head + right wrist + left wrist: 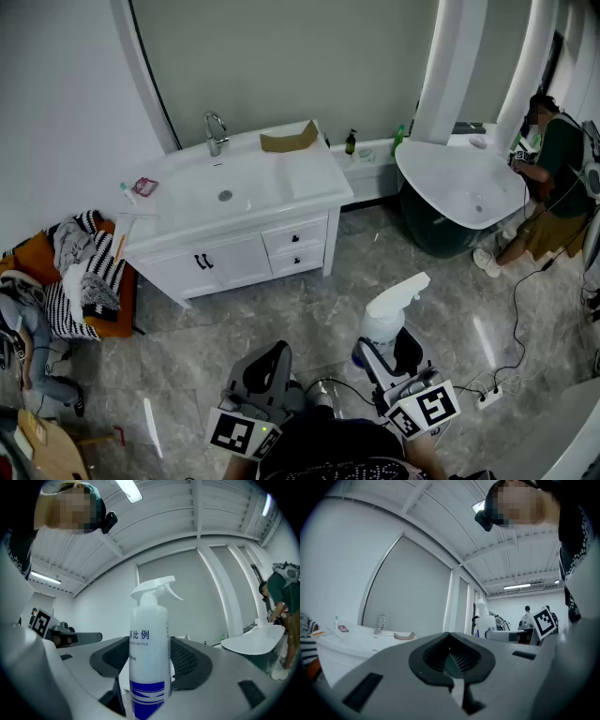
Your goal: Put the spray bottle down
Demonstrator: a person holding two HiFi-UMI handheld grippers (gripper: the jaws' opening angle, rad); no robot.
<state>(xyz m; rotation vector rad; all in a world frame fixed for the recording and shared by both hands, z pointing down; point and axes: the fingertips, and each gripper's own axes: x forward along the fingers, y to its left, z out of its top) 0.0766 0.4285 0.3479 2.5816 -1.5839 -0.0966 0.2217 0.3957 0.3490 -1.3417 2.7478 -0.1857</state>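
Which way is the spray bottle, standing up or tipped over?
Standing up. The spray bottle stands straight between the right gripper's jaws, its trigger nozzle on top.

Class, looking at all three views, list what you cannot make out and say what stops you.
- Spray bottle base: cut off by the bottom edge in the right gripper view, and hidden by the right tool in the head view.
- Dark bottle beside the bathtub: too small to identify, head view.
- Pink item on the vanity: too small, head view.

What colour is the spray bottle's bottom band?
Blue, with thin white stripes; the spray bottle shows best in the right gripper view.
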